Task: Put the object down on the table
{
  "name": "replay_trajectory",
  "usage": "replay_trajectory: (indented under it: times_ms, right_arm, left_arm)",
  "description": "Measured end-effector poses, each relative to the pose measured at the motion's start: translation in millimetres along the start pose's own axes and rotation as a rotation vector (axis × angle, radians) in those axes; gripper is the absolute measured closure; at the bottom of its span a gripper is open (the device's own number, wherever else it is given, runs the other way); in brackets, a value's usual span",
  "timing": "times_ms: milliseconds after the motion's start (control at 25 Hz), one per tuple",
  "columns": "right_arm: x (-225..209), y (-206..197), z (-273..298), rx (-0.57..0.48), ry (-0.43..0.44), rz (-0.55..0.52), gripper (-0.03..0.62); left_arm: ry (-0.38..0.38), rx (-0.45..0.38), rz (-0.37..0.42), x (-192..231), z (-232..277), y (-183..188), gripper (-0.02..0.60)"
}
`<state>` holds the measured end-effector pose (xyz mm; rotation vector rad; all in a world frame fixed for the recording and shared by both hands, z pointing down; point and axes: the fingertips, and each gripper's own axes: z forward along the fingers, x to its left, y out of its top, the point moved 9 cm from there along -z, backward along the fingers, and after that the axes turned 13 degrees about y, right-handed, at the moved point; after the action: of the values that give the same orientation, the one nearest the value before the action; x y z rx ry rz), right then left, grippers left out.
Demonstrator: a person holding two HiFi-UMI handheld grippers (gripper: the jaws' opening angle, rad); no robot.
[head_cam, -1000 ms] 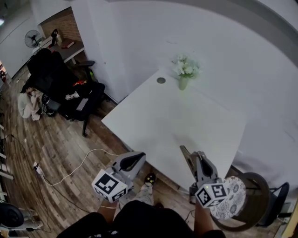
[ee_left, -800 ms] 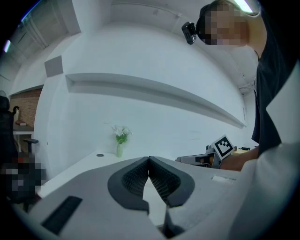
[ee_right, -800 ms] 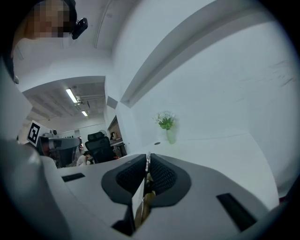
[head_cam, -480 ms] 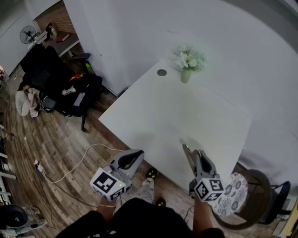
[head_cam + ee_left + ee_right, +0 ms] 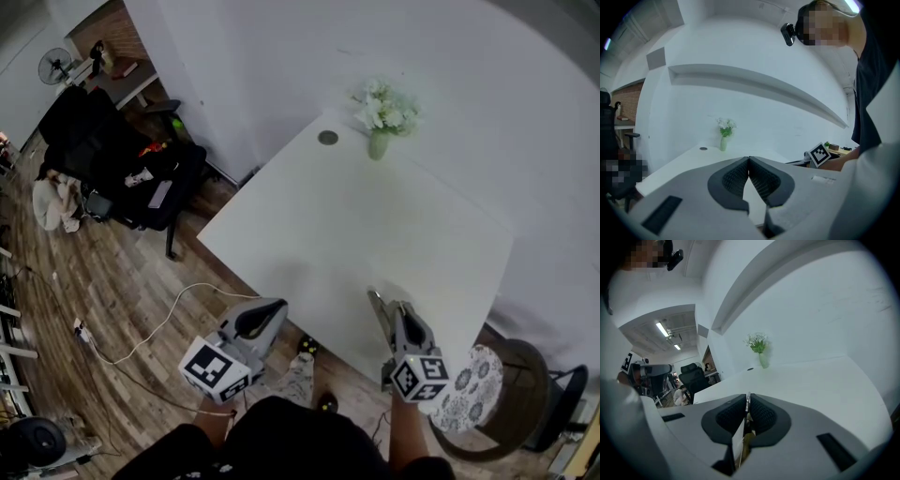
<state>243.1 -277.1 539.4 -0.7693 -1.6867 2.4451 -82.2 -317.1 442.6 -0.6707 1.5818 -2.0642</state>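
A thin, flat, silvery-edged object (image 5: 375, 307) is pinched in the right claw (image 5: 747, 403) over the white table's (image 5: 356, 216) near edge. Likely light, stiff, slippery, so it's best gripped across its flat faces. The left claw (image 5: 749, 161) is closed on nothing.

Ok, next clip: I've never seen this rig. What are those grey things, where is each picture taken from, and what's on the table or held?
There is no robot: a person holds a two-jaw gripper in each hand. The wide picture comes from a camera on the person's head, looking down. The other two come from cameras riding on each gripper, looking along its jaws. The left gripper is shut and empty. The right gripper is shut on a thin flat object, seen edge-on, so I can't say what it is. The white table bears a vase of flowers and a small round disc.
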Motion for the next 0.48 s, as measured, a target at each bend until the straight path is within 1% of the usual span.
replay_trajectory:
  times_ms: [480]
  right_arm:
    - [-10,-17,1,0.066,0.007,0.036,0.566]
  left_arm:
    - [0.006,0.014,0.005,1,4,-2,0.588]
